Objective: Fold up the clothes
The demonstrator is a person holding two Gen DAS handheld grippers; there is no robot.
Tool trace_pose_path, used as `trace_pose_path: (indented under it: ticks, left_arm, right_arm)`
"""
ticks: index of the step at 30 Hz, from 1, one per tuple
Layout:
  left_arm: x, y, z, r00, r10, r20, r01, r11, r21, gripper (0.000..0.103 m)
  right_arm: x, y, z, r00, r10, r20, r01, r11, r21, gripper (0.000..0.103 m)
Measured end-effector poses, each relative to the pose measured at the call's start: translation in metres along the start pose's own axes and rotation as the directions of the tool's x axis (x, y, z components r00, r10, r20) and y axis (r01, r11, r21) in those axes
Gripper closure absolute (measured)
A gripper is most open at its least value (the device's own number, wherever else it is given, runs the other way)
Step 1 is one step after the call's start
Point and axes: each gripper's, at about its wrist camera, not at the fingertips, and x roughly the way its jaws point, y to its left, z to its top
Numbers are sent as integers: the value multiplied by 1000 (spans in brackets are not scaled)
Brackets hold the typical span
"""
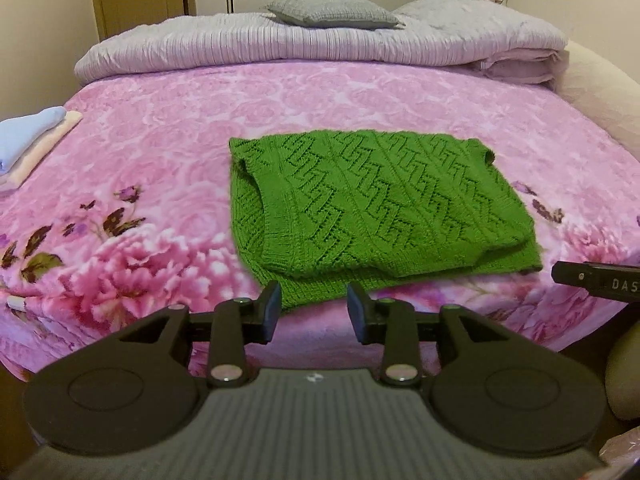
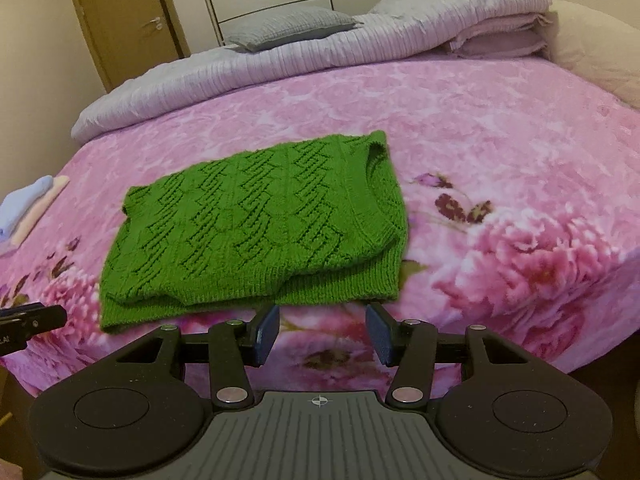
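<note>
Green knit sweater, folded double, flat at frame centre on pink floral blanket, likely just released: left gripper and right gripper both gaping, empty, at its lower hem.

Green knit sweater is folded flat on the pink flowery blanket. Left gripper hangs just short of its near edge, jaws apart, nothing between them. Right gripper's tip pokes in from the right. 2 folded cloths far left, grey pillow up back.
</note>
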Motion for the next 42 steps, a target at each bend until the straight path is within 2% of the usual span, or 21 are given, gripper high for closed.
trace_pose_path:
  ticks: [12,29,32,34,36,37,39,42]
  left_arm:
    - [2,5,6,1000,-24,-2,24,999,-25,71]
    - [67,14,18,993,-65,-98,59,997,-59,71]
    - [74,20,19,992,-88,-91,82,994,-69,71]
    - [75,26,18,990,-121,-71,115,991,-75,71]
    - [77,31,17,987,-154,-51,150,985,-80,71]
    - [77,33,17,984,-171,-41,167,983,-82,71]
    - [79,36,18,982,-185,-32,182,980,-82,71]
    - [86,39,20,980,-198,-18,196,978,-75,71]
  right_arm:
    - [-4,12,8,1000,-4,17,5,998,-64,51]
    - [52,-2,28,995,-56,-83,50,997,-66,51]
    - [59,-19,31,997,-14,-77,12,1000,-17,51]
    - [61,-41,33,997,52,-65,-47,996,77,51]
    - [61,-72,32,990,142,-27,-132,965,225,51]
    - [62,-88,31,982,188,1,-179,937,302,51]
    - [64,-120,26,962,263,70,-265,852,452,51]
    - [71,-151,20,939,317,136,-335,741,583,51]
